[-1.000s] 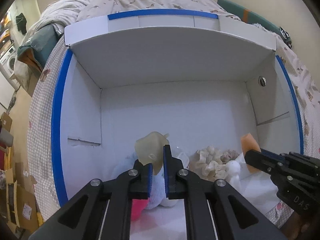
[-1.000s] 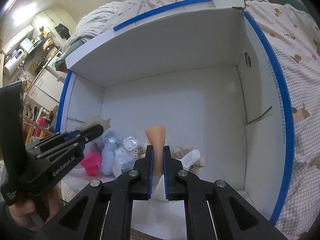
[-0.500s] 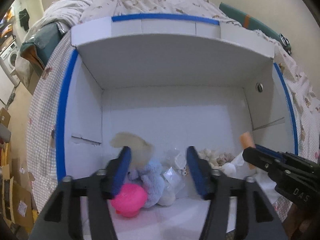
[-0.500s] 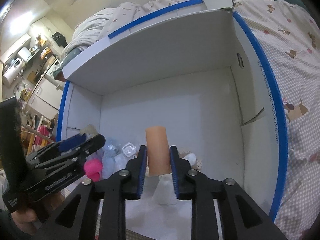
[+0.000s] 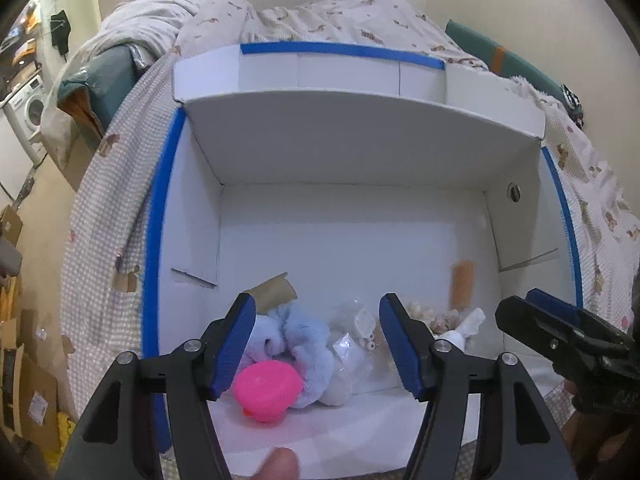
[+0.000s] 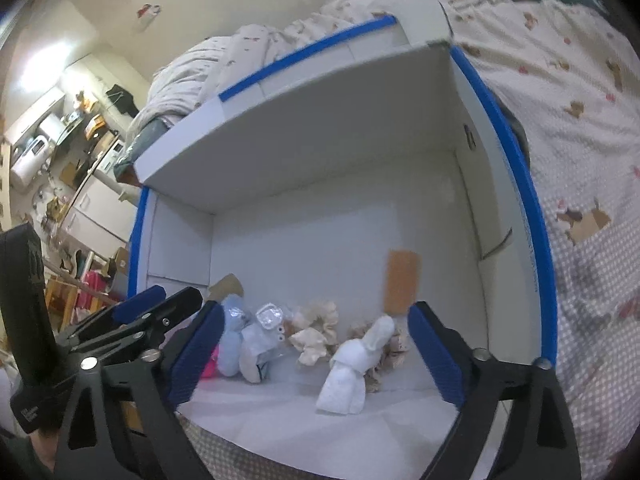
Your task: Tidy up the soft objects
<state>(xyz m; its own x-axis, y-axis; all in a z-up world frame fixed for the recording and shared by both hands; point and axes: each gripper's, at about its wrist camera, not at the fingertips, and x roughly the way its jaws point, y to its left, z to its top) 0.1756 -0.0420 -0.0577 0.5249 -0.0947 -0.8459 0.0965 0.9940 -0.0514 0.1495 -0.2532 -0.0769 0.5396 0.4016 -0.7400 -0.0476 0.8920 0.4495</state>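
A white box with blue-taped rims lies open on the bed. My left gripper hovers over its near left part, jaws opening with nothing pressed between them. Below it sit a pink toy, a pale blue plush and a clear bag. A tan soft piece lies behind the plush. My right gripper is opening wide. A blurred orange piece hangs loose just beyond its right finger, free of both pads. Under it lie cream scrunchies and a white rolled cloth.
The box rests on a checked bedsheet, with a rumpled quilt behind it. Cardboard boxes sit on the floor at the left. The box's far floor is bare. A fingertip shows at the lower edge.
Both grippers went from shut to open. The tan piece left the left jaws and lies behind the blue plush. The orange piece left the right jaws and is loose in the box.
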